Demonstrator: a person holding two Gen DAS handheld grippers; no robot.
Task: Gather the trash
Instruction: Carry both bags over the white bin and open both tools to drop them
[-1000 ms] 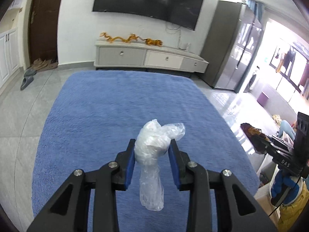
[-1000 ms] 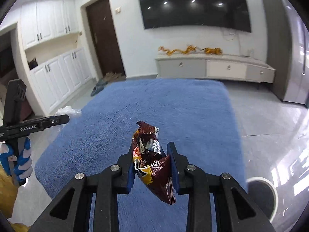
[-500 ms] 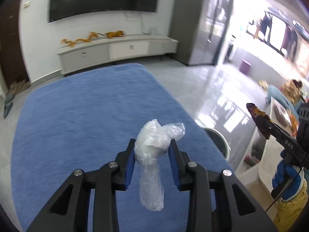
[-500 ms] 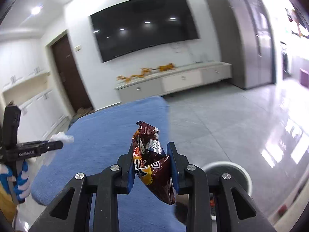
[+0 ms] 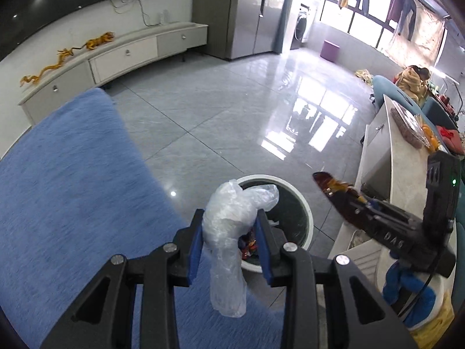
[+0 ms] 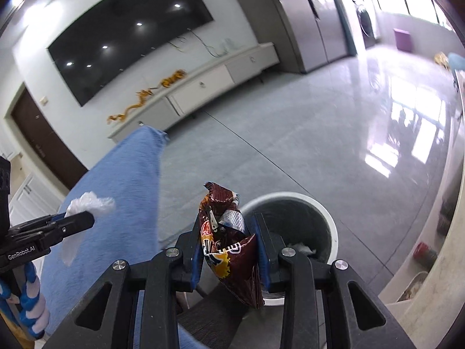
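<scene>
My left gripper is shut on a crumpled clear plastic bag and holds it over the near rim of a round white trash bin with a dark liner and trash inside. My right gripper is shut on a brown snack wrapper just in front of the same bin. The right gripper with the wrapper shows at the right of the left wrist view. The left gripper with the plastic bag shows at the left of the right wrist view.
The bin stands on grey floor tiles beside a blue rug. A white counter with items is at the right. A TV cabinet and a tall grey cupboard line the far wall.
Both grippers have swung right, away from the rug and toward the bin. The bin now lies just ahead of both. Both still hold their trash.
</scene>
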